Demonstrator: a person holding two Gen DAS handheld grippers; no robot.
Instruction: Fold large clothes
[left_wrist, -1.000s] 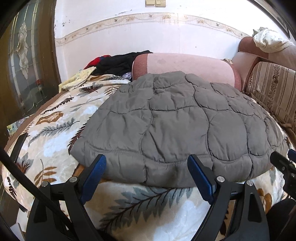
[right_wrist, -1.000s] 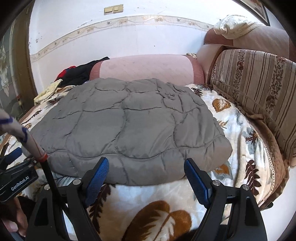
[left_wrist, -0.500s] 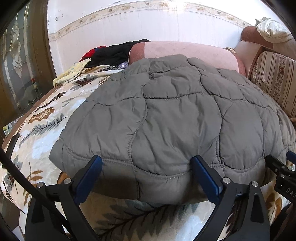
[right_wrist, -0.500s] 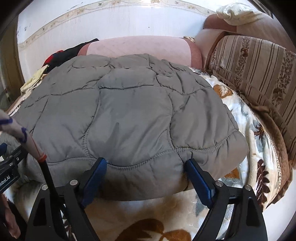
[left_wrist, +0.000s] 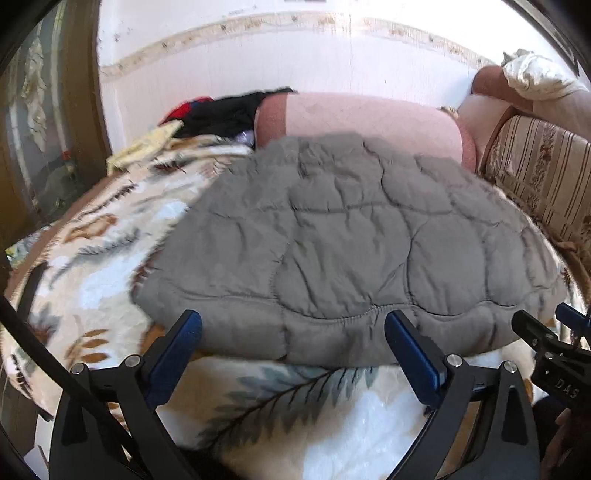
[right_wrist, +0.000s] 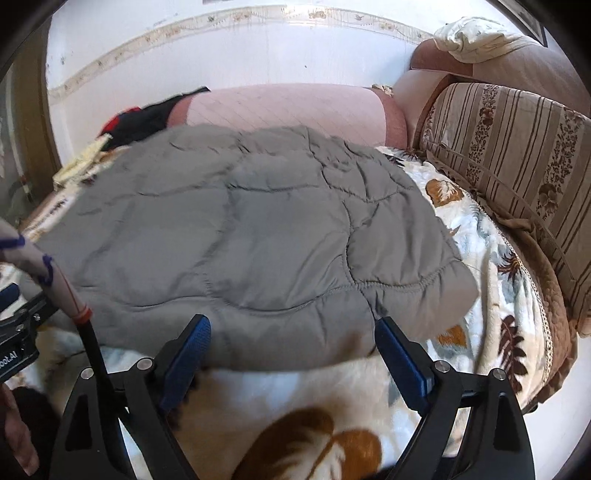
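A grey quilted garment (left_wrist: 351, 240) (right_wrist: 240, 229) lies spread flat on a bed covered with a leaf-patterned blanket (left_wrist: 92, 277) (right_wrist: 480, 240). My left gripper (left_wrist: 291, 325) is open at the left part of the garment's near hem, blue pads wide apart and holding nothing. My right gripper (right_wrist: 291, 326) stands open the same way at the hem's right part, close to the near right corner. Each gripper shows at the edge of the other's view: the right gripper (left_wrist: 554, 347), the left gripper (right_wrist: 18, 332). The hem lies just past both sets of fingertips.
A pink bolster (left_wrist: 369, 122) (right_wrist: 288, 110) lies along the wall behind the garment. A striped padded back (right_wrist: 509, 166) runs down the bed's right side. Dark clothes (left_wrist: 221, 114) and a yellow cloth (left_wrist: 147, 147) are piled at the far left. A glass door (left_wrist: 44, 129) stands left.
Both grippers pushed in toward the garment's near hem half a second ago and have drawn back again. The garment lies where it was. Both jaws stand slightly wider.
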